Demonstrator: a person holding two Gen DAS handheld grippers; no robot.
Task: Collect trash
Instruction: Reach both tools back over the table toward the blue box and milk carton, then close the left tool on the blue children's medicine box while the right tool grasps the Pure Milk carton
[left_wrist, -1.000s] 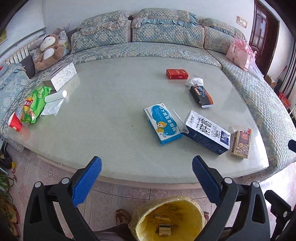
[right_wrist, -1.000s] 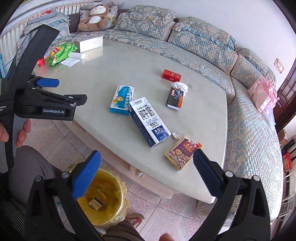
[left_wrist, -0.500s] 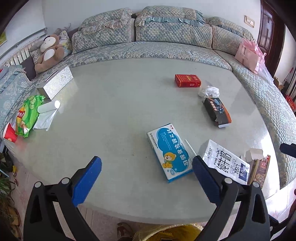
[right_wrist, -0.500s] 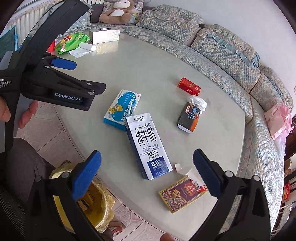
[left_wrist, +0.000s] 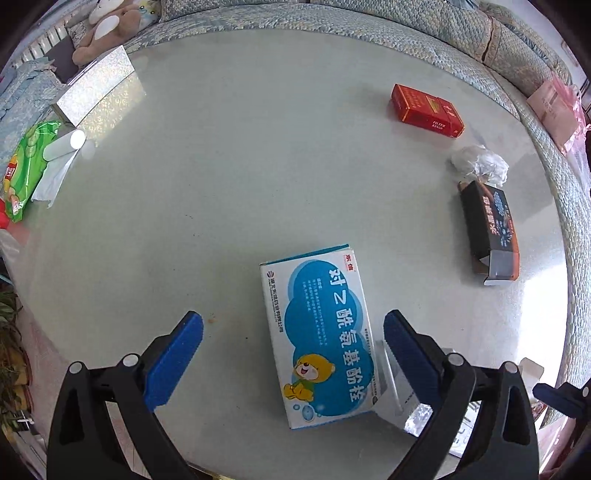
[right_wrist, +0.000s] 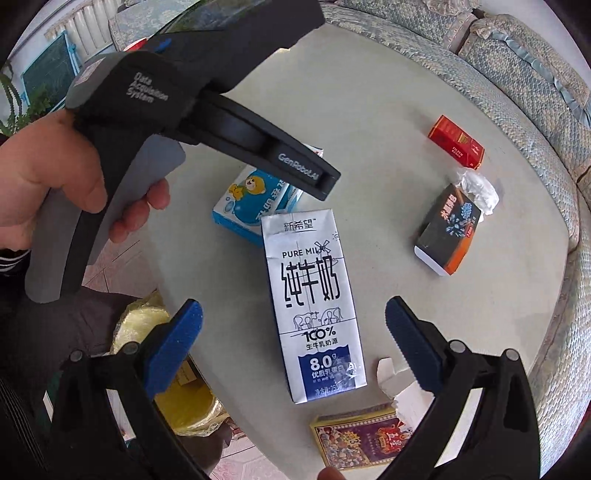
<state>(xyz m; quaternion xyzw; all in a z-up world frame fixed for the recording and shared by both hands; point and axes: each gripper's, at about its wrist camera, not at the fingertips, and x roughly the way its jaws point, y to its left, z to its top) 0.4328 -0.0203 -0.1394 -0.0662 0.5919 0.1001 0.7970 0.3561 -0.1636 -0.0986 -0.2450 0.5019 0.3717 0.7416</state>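
Observation:
My left gripper (left_wrist: 293, 349) is open and hovers over a blue and white medicine box (left_wrist: 319, 334) with a cartoon bear; the box lies between the jaws, untouched. My right gripper (right_wrist: 293, 343) is open over a white milk carton (right_wrist: 314, 306) lying flat, untouched. The medicine box (right_wrist: 255, 199) lies just beyond the carton, partly hidden by the left gripper's body (right_wrist: 207, 99). A red cigarette pack (left_wrist: 426, 110), a crumpled white wrapper (left_wrist: 478, 162) and a black and orange box (left_wrist: 489, 229) lie farther on the table. A yellow-lined trash bin (right_wrist: 166, 369) stands below the table edge.
A colourful flat box (right_wrist: 364, 435) with torn paper sits at the table's near edge. A silver tissue box (left_wrist: 98, 88), a white roll (left_wrist: 64, 144) and a green snack bag (left_wrist: 24, 168) lie at the far left. A curved sofa (left_wrist: 406, 33) rings the table.
Both grippers have moved forward and down over the table. The medicine box now lies between the left jaws and the milk carton between the right jaws. Both stay open.

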